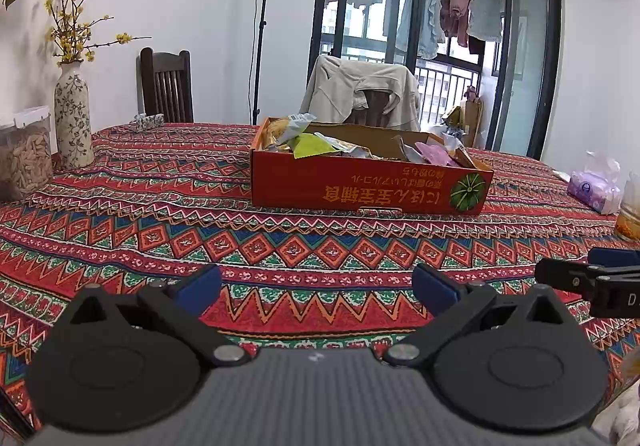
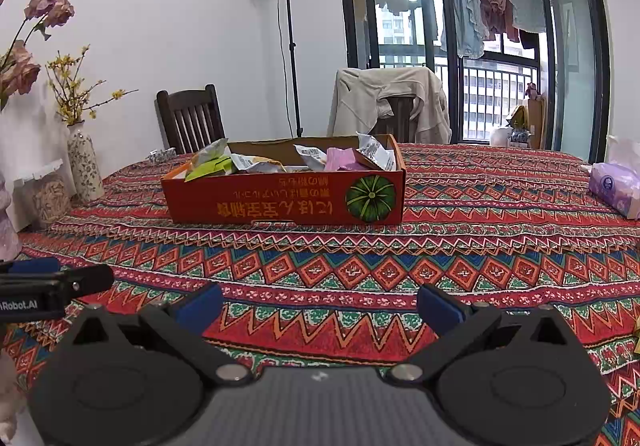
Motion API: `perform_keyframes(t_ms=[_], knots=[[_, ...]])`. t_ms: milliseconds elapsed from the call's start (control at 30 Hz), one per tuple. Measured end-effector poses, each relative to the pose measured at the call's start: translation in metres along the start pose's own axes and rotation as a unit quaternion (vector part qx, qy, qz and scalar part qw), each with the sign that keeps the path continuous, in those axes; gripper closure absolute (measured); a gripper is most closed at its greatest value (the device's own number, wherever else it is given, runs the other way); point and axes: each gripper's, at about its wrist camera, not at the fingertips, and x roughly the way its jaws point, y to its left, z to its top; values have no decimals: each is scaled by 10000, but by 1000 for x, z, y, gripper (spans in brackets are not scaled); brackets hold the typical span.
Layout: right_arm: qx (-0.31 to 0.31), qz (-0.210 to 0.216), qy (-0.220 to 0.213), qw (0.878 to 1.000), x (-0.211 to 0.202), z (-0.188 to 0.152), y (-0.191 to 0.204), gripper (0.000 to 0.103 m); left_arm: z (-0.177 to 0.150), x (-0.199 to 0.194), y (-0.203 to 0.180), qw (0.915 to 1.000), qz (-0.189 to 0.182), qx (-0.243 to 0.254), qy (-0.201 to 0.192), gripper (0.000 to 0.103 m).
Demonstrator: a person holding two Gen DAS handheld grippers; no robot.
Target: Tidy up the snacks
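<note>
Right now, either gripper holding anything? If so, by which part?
Nothing held. Left gripper and right gripper are both open over the tablecloth, short of the snack box.

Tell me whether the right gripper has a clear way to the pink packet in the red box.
Probably yes. The right gripper is open and empty, only bare tablecloth lies before the red box, and the pink packet sits on top, uncovered.

Patterned tablecloth (image 1: 120,206), floral vase (image 1: 73,114), dark chair (image 2: 190,118), tissue pack (image 2: 614,188), light stand (image 2: 290,46).
</note>
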Motion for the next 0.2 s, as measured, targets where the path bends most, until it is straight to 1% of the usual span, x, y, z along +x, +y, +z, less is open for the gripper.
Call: perform_keyframes(t_ms=[200], knots=[[-12, 13, 35, 10000, 1, -3, 2, 0, -1, 0, -1, 9999, -145, -29, 15, 0]])
